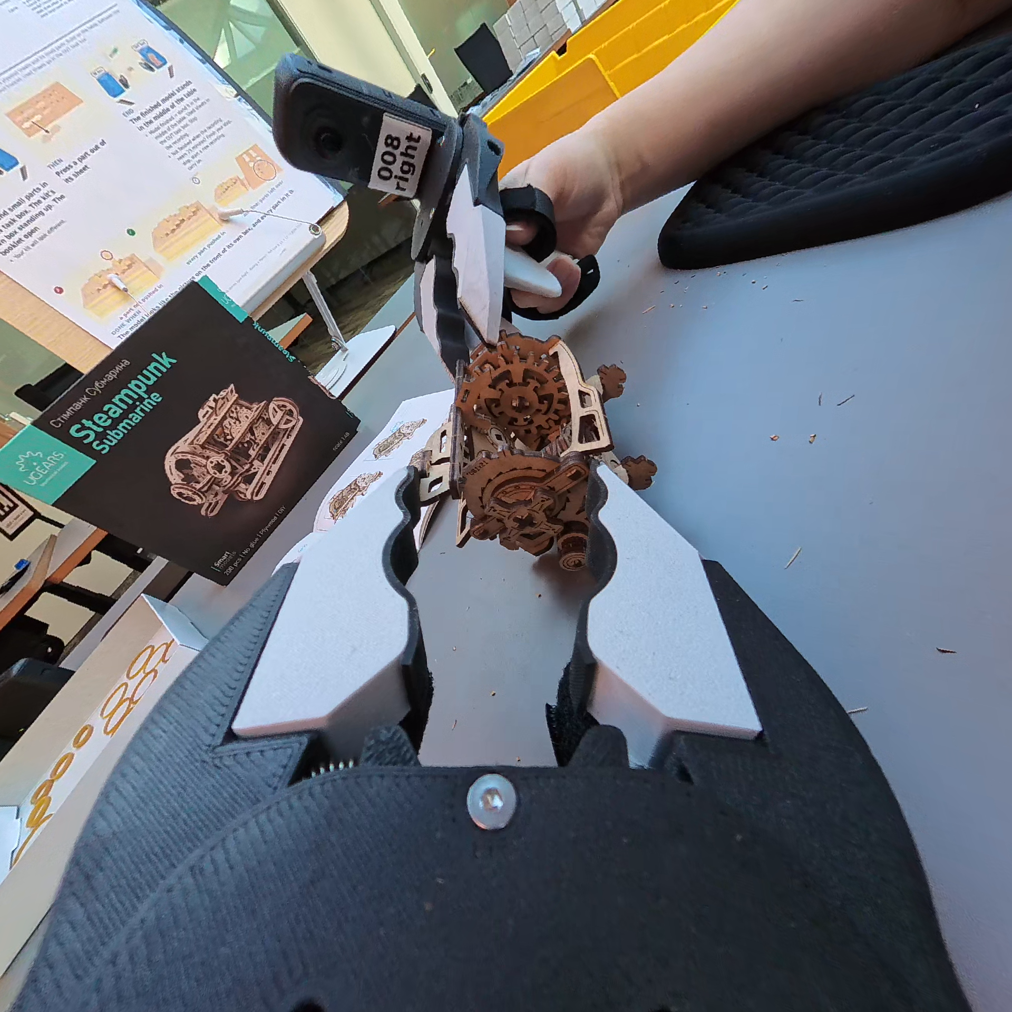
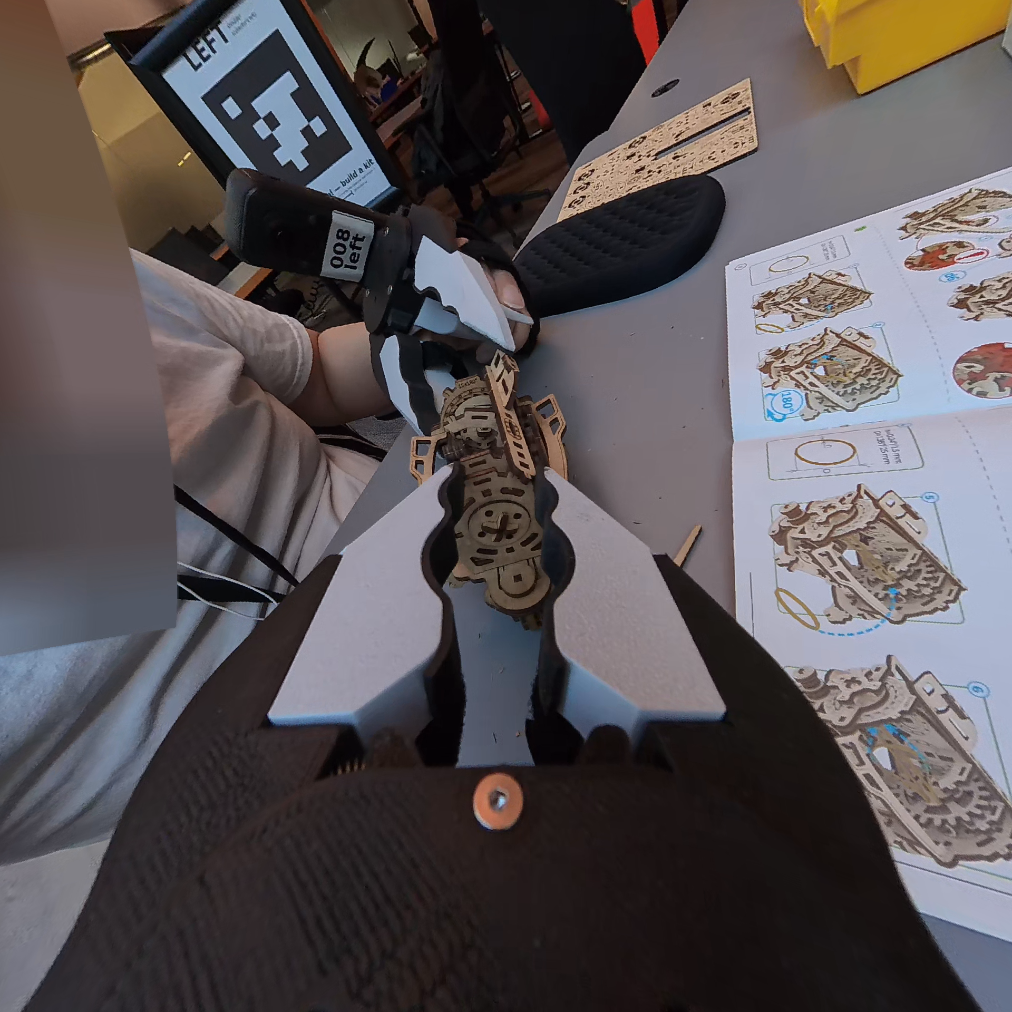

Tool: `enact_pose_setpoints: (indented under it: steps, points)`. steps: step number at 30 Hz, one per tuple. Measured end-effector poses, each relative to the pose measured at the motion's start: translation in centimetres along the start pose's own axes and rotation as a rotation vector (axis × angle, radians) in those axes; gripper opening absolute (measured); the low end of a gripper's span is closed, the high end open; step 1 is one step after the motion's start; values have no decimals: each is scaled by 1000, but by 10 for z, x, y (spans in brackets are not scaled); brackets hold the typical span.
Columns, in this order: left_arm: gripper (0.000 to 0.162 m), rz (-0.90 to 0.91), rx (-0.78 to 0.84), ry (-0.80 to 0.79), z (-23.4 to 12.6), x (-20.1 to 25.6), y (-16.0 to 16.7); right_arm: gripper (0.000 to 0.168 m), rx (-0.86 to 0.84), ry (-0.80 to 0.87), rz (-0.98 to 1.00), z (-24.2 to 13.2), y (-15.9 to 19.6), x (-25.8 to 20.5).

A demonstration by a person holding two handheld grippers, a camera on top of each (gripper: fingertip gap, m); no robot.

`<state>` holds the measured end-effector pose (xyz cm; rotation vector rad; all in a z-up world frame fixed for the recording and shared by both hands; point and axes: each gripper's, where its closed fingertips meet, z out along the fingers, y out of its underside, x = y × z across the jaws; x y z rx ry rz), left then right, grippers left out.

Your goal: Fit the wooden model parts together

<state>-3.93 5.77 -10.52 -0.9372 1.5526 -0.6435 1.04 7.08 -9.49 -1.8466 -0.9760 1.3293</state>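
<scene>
The wooden model (image 1: 525,449) stands on the grey table (image 1: 821,493), centre of both frames. Its long axis runs from one pair of my jaws to the other. My left gripper (image 1: 501,525) jaws gape around its near end; whether they touch is unclear. My right gripper (image 2: 495,525) jaws straddle the opposite end, seemingly clamped.

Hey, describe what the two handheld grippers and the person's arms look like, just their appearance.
Both grippers match: the left gripper and the right gripper have ribbed black printed bodies with one silver screw, and pale grey wedge-shaped fingers lined with wavy black pads. Each carries a black camera bearing a white label. Black straps loop round the hand. The person wears a light short sleeve.
</scene>
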Motion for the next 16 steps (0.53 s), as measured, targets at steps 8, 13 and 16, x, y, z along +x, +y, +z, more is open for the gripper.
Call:
enact_pose_setpoints:
  steps: [8, 13, 16]
  points:
    - [60, -57, -18, -6, -3, -1, 0, 24, 10, -13, 19, 2, 0, 1]
    - [65, -219, 18, -13, -17, -10, -9, 24, 12, -9, 9, 1, -1, 0]
    - [73, -437, 82, 43, -22, -20, -38, 25, 10, -1, -1, 2, -1, 0]
